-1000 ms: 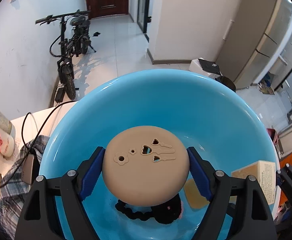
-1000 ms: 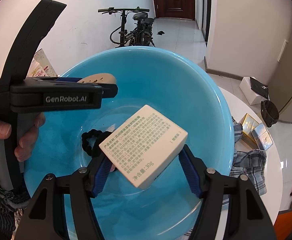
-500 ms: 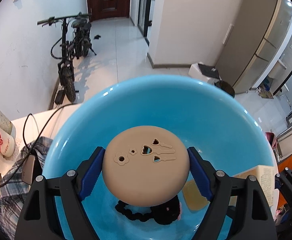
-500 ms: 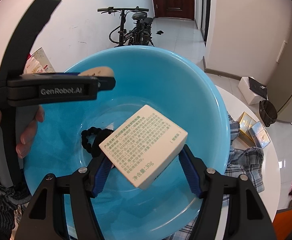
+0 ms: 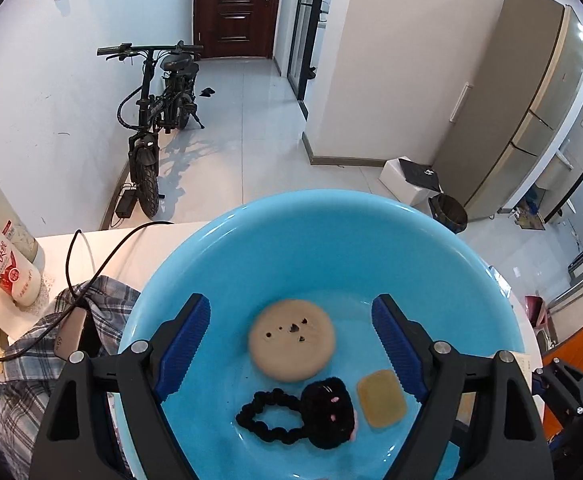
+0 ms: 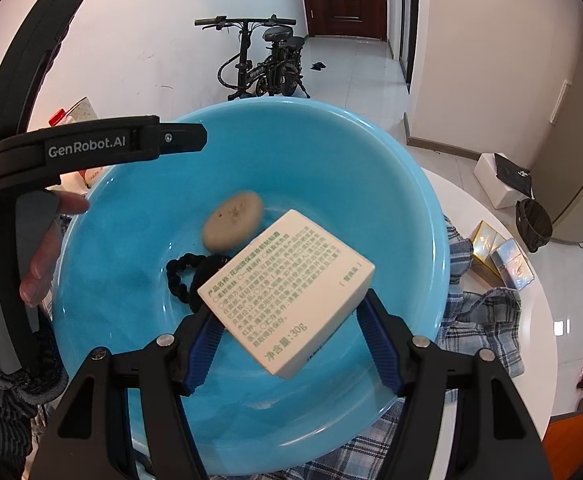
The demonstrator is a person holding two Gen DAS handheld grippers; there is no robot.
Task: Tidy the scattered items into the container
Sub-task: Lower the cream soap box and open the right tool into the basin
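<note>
1. While poised above the blue basin (image 5: pixel 371 240), left gripper (image 5: pixel 291 344) spread wide with nothing between the blue pads (image 5: pixel 185 336); jaws released.
2. Directly below the gap, blurred: round tan disc (image 5: pixel 291 346) inside the basin, touching neither pad.
3. Just beside the disc on the basin floor: black hair tie (image 5: pixel 279 420) with its fuzzy black charm, and a small amber soap bar (image 5: pixel 381 398).
4. Clenched on a cream box with green print (image 6: pixel 287 292): right gripper (image 6: pixel 287 344), pads pressing its lower left and right edges, box tilted and held over the basin's interior.
5. Under and around the basin: plaid cloth (image 6: pixel 487 320) on a white table (image 6: pixel 503 240).
</note>
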